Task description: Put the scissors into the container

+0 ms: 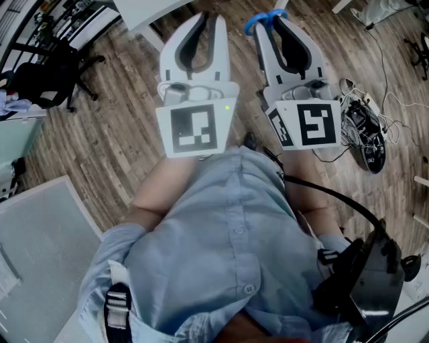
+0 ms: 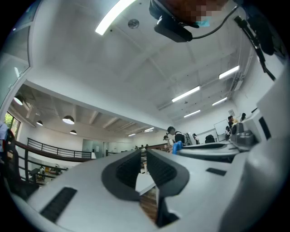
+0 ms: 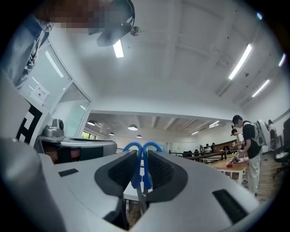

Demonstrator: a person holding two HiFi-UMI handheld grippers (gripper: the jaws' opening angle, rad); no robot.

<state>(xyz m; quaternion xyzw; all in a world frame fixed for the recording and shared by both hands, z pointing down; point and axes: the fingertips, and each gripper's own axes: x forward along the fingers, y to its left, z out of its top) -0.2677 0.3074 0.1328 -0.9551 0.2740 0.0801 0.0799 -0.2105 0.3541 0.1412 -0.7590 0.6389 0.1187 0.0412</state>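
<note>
Both grippers are held up in front of the person's torso, above a wooden floor. The scissors [image 1: 255, 24] have blue loop handles, and these stick out past the tips of my right gripper [image 1: 278, 20]. In the right gripper view the scissors [image 3: 136, 172] stand upright between the dark pads, with my right gripper [image 3: 142, 156] shut on them. My left gripper [image 1: 204, 17] is beside it on the left. Its jaws are together with nothing between them, as the left gripper view shows for the left gripper [image 2: 143, 156]. No container is in view.
A black office chair [image 1: 47, 74] stands at the far left. A pale grey surface [image 1: 40, 241] lies at the lower left. Cables and a black device [image 1: 365, 134] lie on the floor to the right. People [image 3: 247, 140] stand at tables far off.
</note>
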